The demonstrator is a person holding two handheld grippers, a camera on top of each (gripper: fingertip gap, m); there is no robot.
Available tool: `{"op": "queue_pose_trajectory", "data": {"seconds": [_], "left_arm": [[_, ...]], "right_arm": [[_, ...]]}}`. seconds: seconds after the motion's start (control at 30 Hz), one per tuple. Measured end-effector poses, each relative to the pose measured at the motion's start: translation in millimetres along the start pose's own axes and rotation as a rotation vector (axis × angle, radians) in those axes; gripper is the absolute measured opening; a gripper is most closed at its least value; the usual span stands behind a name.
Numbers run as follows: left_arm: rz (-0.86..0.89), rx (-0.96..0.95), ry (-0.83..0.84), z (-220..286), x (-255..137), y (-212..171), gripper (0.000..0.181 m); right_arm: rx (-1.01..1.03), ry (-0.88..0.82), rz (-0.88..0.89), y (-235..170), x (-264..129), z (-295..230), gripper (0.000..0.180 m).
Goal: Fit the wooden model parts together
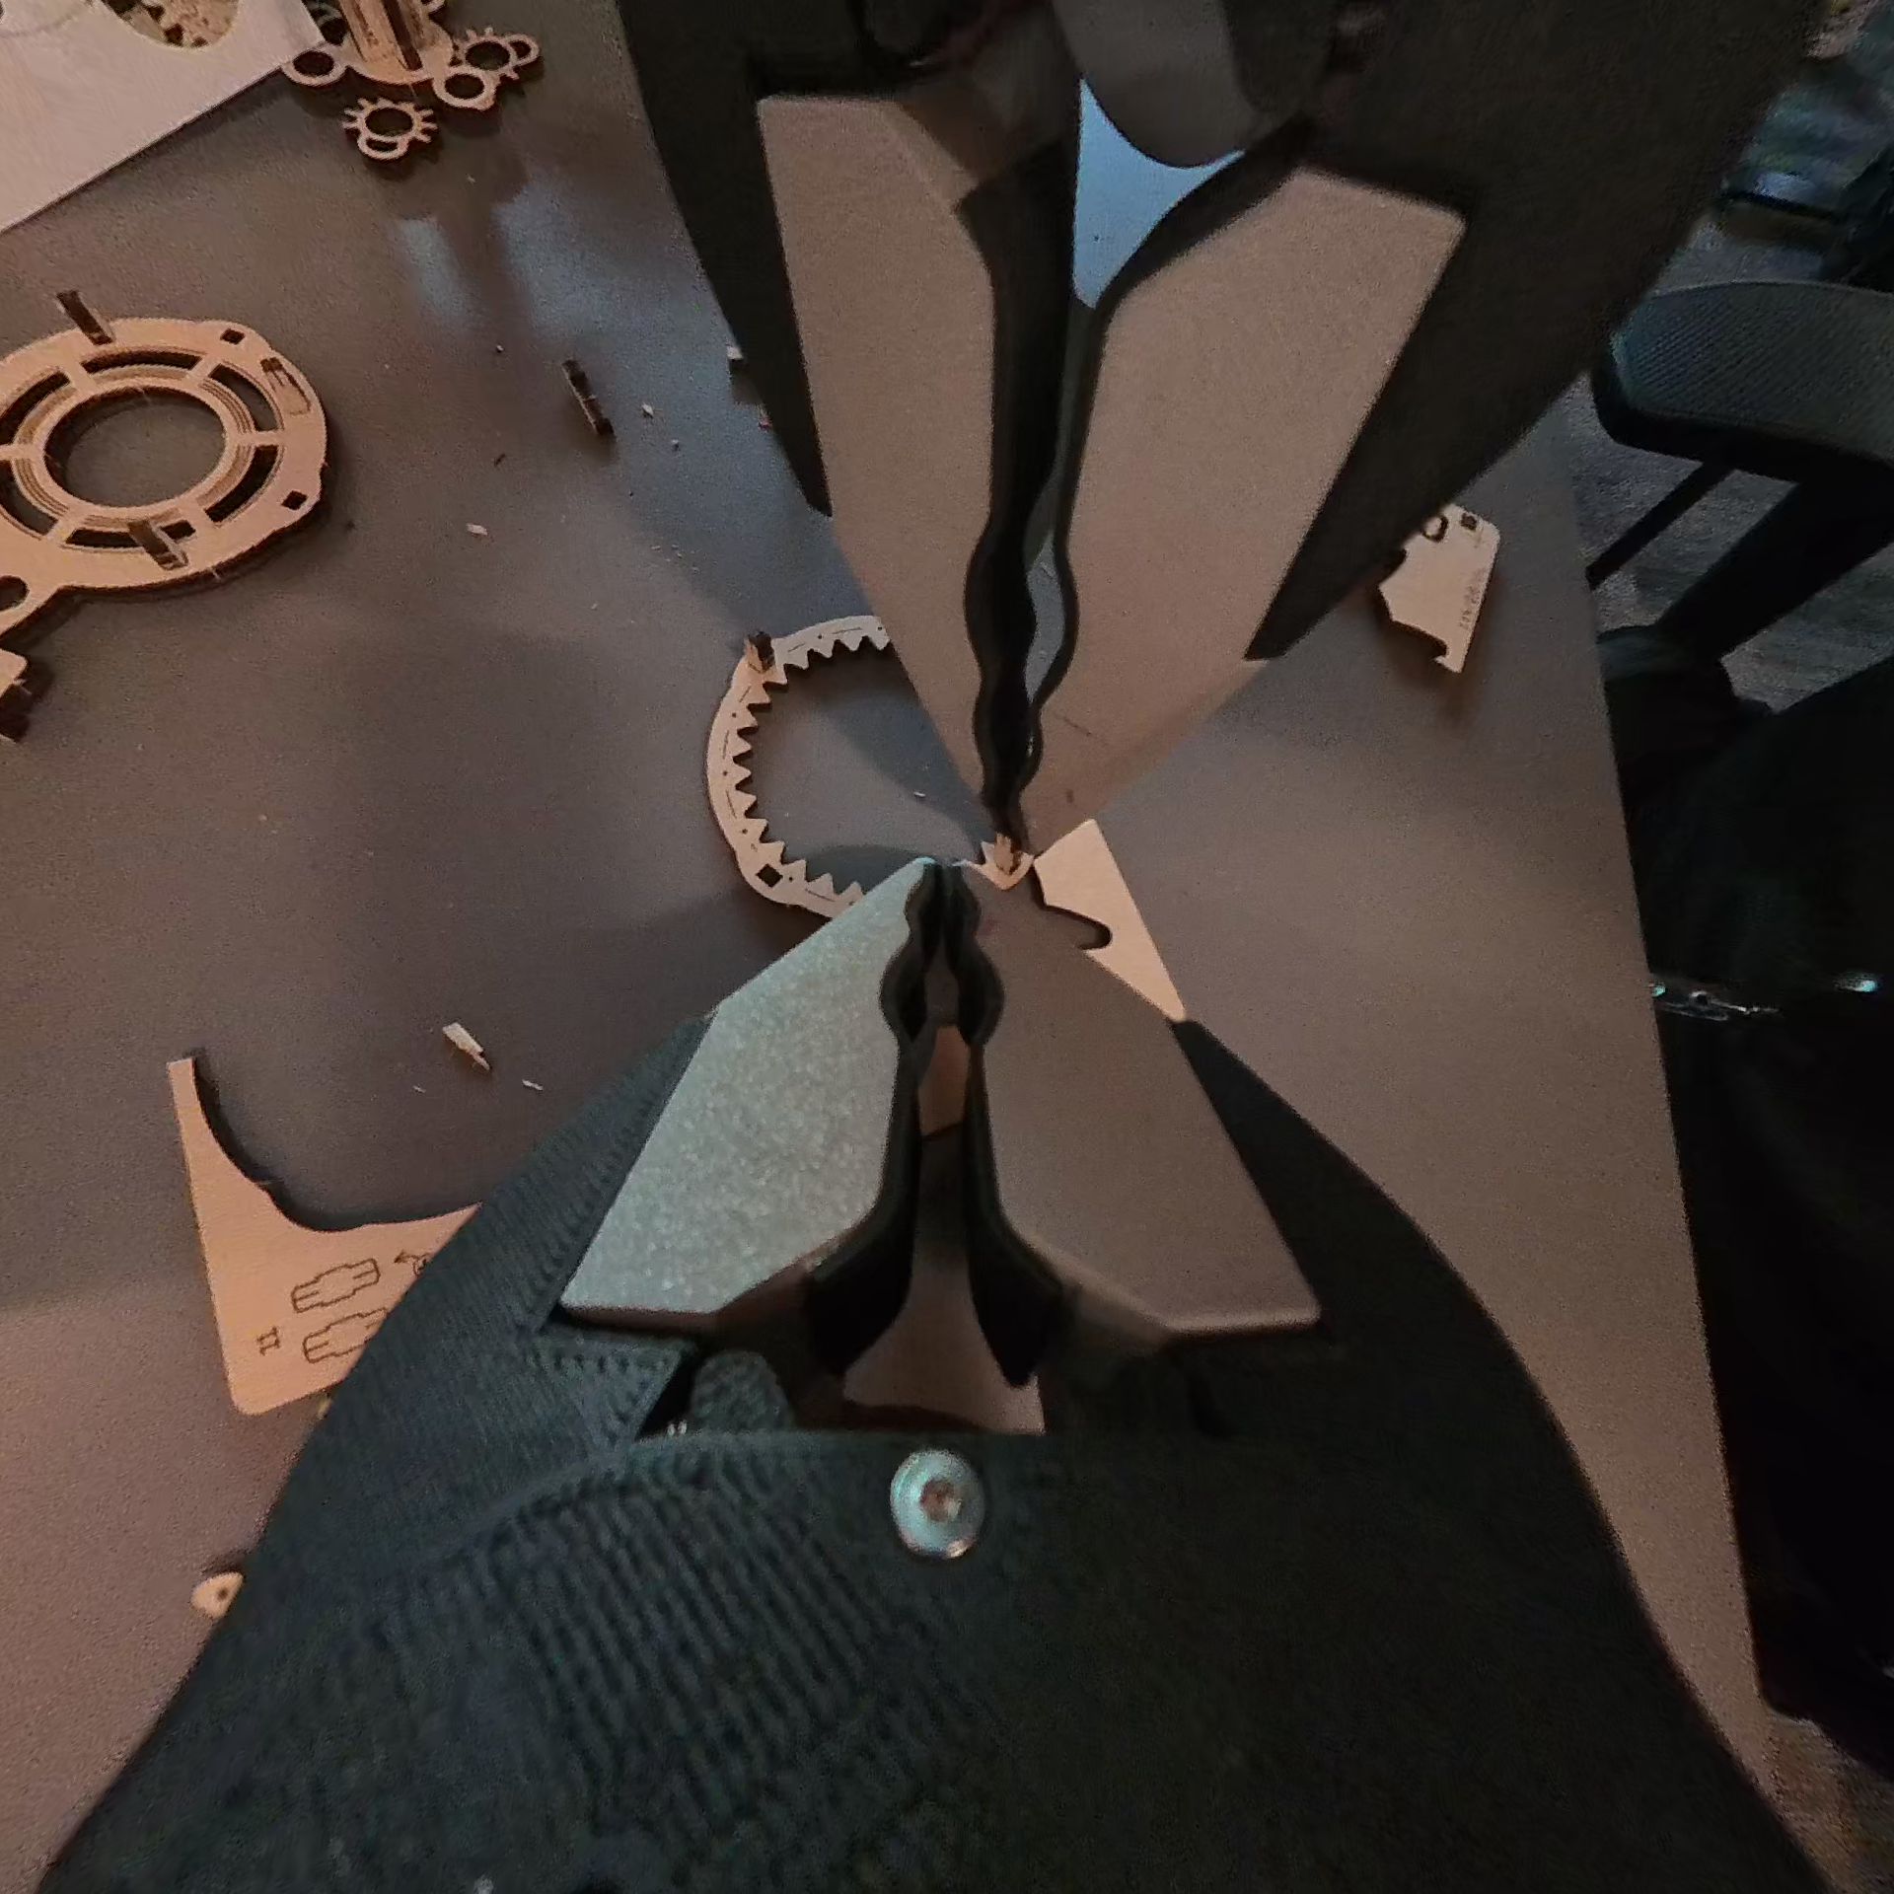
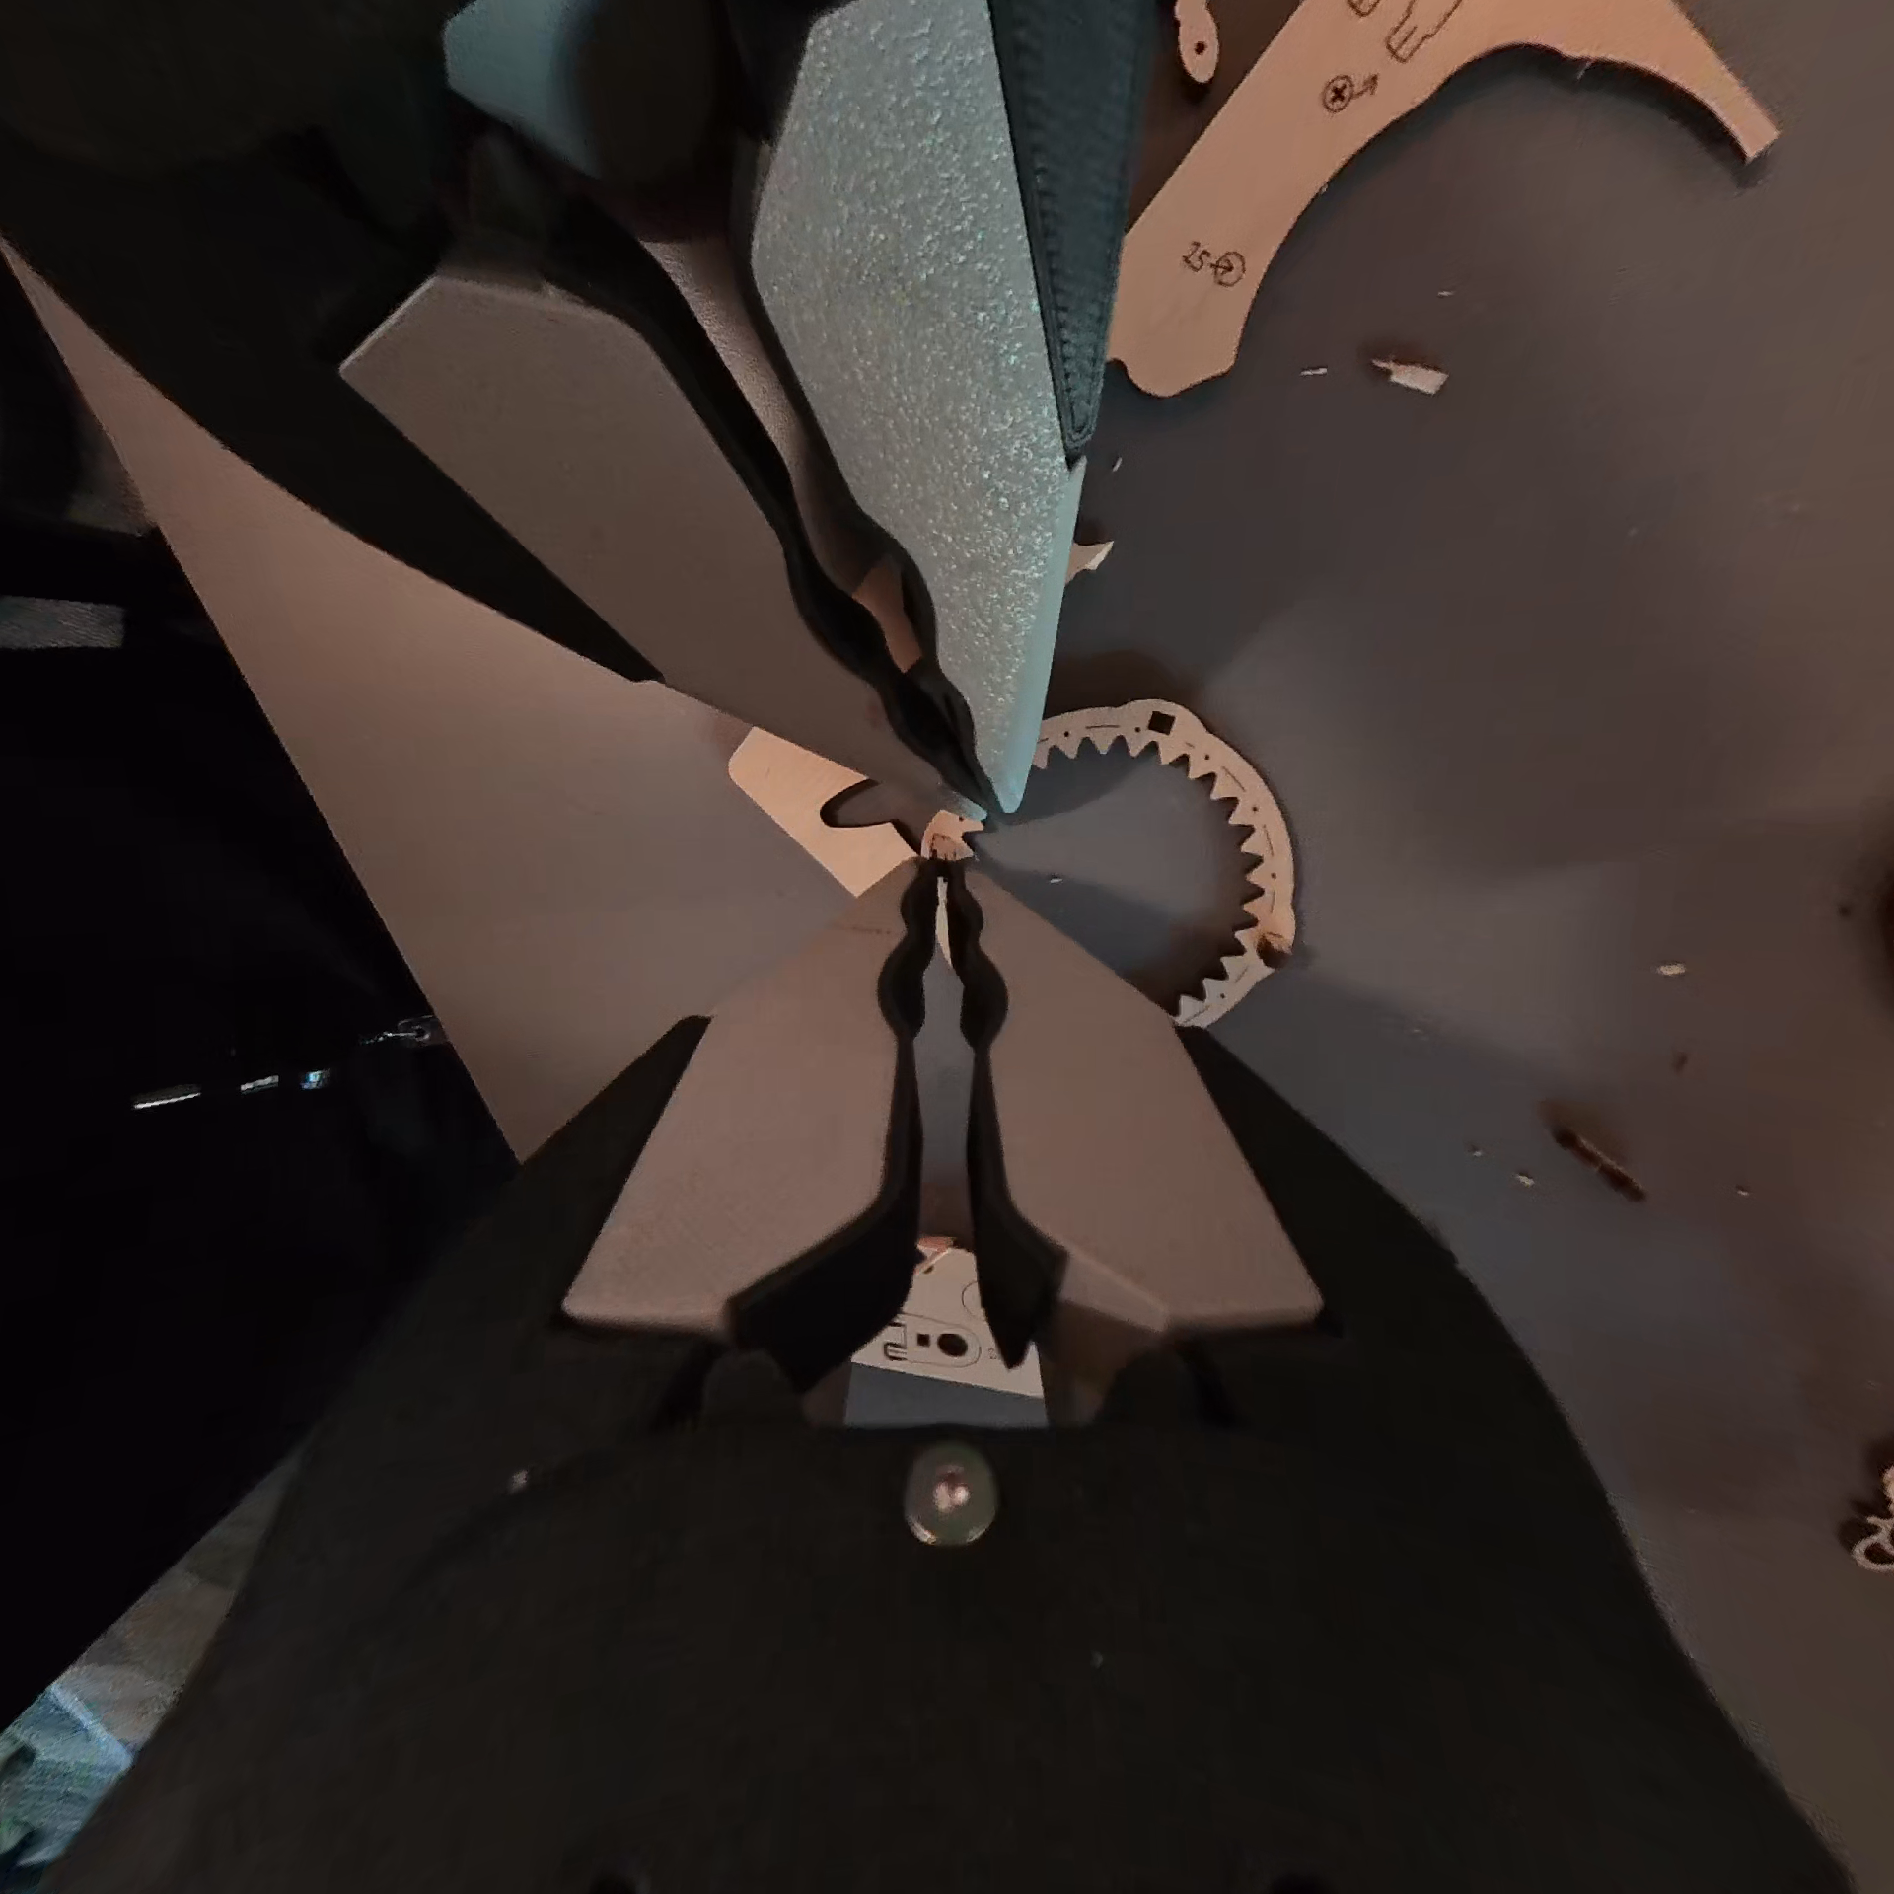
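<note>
A wooden ring gear (image 1: 740, 748) with inner teeth lies flat on the grey table (image 1: 461, 820); it also shows in the right wrist view (image 2: 1256, 851). A small peg (image 1: 759, 650) stands in its rim. My two grippers meet tip to tip over the near part of the rim (image 1: 1004, 859). My right gripper (image 2: 943, 871) comes from the far side in the left wrist view (image 1: 1010, 825) and is pinched on the rim. My left gripper (image 1: 943, 871) is shut, with a pale sliver of wood (image 2: 883, 600) showing between its fingers.
A wooden offcut (image 1: 1112, 928) lies under the tips. A larger scrap sheet (image 1: 297, 1291) lies near left, and a round slotted wooden frame (image 1: 154, 461) far left. Small gear parts (image 1: 410, 92) and another offcut (image 1: 1440, 589) lie beyond. Chips dot the table. The table edge and a chair (image 1: 1742, 410) are at right. Left and right tips are no more than a few centimetres apart.
</note>
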State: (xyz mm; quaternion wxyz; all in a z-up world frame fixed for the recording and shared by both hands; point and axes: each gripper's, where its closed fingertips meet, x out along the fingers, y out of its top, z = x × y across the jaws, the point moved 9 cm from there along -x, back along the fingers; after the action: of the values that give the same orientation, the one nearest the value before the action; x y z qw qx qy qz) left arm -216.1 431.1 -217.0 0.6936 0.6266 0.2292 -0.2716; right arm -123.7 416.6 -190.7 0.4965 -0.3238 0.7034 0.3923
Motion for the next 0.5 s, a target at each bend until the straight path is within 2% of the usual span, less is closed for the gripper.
{"op": "queue_pose_trajectory", "data": {"seconds": [0.13, 0.2, 0.27, 0.37, 0.43, 0.5], "left_arm": [[0.02, 0.028, -0.002, 5, -3, 0, 0.0], [0.037, 0.096, 0.013, 8, -10, 3, 0.01], [0.018, 0.224, 0.102, 9, -13, 7, 0.023], [0.024, 0.349, 0.166, 12, -8, 13, 0.032], [0.054, 0.417, 0.097, 17, -4, 13, 0.033], [0.124, 0.537, 0.144, 17, -3, 11, 0.03]], "right_arm": [[-0.03, -0.03, -0.019, -3, -1, -3, 0.0], [-0.102, -0.071, -0.047, -6, -6, -5, 0.0], [-0.176, -0.064, -0.013, -8, -14, -9, 0.0], [-0.278, -0.116, -0.006, -15, -20, -9, 0.0], [-0.287, -0.084, 0.019, -22, -21, -6, 0.0], [-0.273, 0.012, 0.093, -28, -21, -2, 0.0]]}}
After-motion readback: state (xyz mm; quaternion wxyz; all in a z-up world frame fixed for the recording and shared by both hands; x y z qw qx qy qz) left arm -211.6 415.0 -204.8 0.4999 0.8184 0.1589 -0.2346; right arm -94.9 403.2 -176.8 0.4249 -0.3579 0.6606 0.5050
